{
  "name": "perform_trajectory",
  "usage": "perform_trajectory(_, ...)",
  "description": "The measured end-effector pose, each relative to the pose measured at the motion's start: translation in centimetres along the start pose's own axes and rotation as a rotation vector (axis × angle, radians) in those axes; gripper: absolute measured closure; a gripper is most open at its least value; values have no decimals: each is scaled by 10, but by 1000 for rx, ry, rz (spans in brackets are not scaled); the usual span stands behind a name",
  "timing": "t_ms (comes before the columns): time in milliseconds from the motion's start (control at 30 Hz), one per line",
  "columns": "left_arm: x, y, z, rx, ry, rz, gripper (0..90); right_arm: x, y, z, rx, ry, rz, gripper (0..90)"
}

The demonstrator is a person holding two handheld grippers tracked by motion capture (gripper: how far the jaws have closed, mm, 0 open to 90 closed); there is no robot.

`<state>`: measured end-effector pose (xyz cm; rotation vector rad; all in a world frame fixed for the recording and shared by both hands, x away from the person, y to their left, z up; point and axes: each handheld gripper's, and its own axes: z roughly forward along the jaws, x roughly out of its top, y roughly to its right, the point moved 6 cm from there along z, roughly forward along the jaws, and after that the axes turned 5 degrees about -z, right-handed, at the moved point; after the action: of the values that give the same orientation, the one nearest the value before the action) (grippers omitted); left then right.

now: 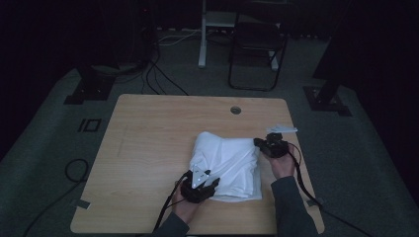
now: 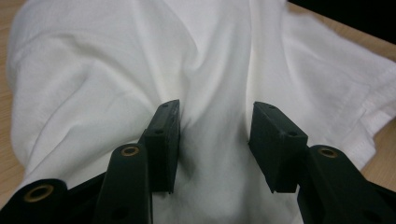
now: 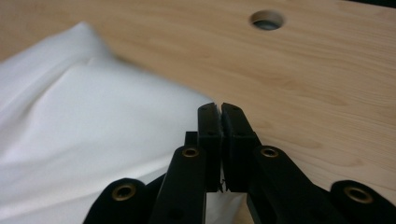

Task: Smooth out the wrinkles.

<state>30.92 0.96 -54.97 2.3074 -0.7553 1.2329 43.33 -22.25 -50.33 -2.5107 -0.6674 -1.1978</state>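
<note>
One white shirt lay rumpled and folded on the worktop, right of centre. Two tools worked it: the left tool spread over a crease, the right tool pressed together at its edge.

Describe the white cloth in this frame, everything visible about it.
The cloth is a white knit garment, apparently a T-shirt, with a stitched hem and what looks like a sleeve. It lies bunched and creased in a rough fold on the right half of the wooden table. The left tool sits over its near edge, jaws open with fabric between them. The right tool, jaws closed, is at its far right edge; whether it pinches fabric is unclear.
</note>
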Motion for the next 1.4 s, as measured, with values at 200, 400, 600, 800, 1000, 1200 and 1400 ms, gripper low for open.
perform_trajectory(200,-2,4,1,18,3,17,532,-8,3,2,-72,-38,-24,854)
perform_trajectory(400,2,4,-1,-1,14,-6,469,-26,-28,-16,-2,-21,-65,568)
perform_trajectory(600,24,-2,-16,-49,27,-31,433,-30,-36,-21,3,-14,-91,558)
perform_trajectory(800,70,-50,-30,5,124,-53,439,-9,-11,-23,-20,53,-2,530)
perform_trajectory(1000,91,-81,-17,54,106,-41,442,3,-2,-18,-12,80,12,532)
perform_trajectory(1200,85,-106,36,83,-38,2,447,10,2,-1,36,58,25,630)
perform_trajectory(1400,68,-99,58,56,-94,-26,494,-1,-2,9,92,-5,2,744)
